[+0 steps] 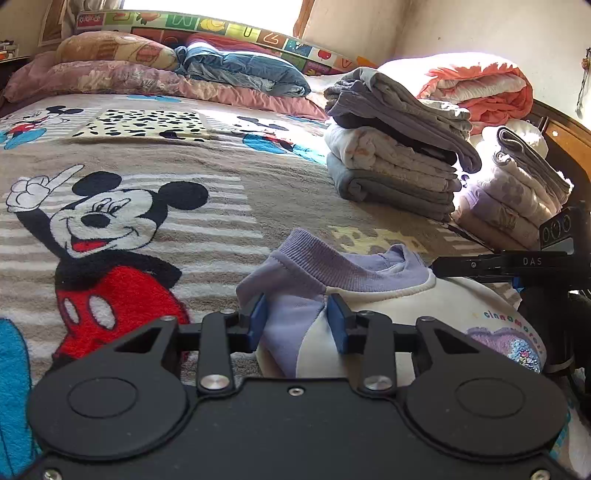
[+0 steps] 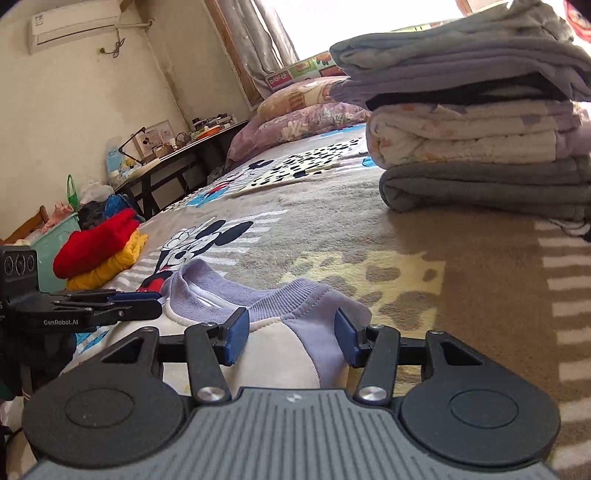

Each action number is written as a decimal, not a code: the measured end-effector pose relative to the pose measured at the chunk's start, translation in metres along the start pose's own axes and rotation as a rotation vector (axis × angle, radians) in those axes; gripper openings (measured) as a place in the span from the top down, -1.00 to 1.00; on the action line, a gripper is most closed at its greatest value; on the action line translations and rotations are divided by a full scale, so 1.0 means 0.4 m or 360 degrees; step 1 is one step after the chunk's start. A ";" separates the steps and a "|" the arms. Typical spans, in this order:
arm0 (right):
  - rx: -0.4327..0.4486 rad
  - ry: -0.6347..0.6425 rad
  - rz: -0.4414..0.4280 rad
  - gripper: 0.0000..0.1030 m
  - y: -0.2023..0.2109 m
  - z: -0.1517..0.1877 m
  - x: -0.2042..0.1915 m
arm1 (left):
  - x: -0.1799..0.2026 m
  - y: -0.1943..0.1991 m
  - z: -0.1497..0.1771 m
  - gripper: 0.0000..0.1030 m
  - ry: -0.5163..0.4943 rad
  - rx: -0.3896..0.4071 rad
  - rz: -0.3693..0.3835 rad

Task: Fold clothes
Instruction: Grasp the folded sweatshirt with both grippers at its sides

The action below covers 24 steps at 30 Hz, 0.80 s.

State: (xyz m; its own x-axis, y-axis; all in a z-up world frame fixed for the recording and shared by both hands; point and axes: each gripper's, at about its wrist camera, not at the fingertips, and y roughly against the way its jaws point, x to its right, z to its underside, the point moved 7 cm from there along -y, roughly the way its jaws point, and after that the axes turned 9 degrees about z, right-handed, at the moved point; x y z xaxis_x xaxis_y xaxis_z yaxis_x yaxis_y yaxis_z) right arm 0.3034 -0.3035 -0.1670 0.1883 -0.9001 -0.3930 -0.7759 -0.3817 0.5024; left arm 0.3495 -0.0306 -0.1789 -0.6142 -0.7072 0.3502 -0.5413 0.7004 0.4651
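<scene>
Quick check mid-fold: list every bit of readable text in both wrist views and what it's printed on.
"DAS": on the right gripper body, left wrist view.
"GenRobot.AI": on the left gripper body, right wrist view.
"cinnamo...": on the white and lilac sweatshirt, rest curves out of sight.
Letters on the colourful play mat: too distorted to read.
Air conditioner: no legible marking.

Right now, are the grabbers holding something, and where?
Both grip the lilac-and-cream cotton sweatshirt at its shoulders, beside the ribbed collar: left gripper on one shoulder, right gripper on the other, though its pads stand looser around the cloth.
</scene>
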 end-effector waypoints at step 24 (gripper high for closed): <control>0.0236 0.0541 0.0147 -0.03 0.260 0.113 -0.205 | 0.192 0.196 0.077 0.16 -0.0276 0.0066 -0.0074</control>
State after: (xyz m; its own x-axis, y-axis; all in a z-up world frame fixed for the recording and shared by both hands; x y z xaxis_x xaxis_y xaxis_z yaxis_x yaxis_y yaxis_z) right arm 0.1802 -0.2597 -0.1172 0.2834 -0.9571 -0.0608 -0.8728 -0.2837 0.3972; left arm 0.2420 -0.0269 -0.1406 -0.6757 -0.7144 0.1819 -0.5926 0.6732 0.4423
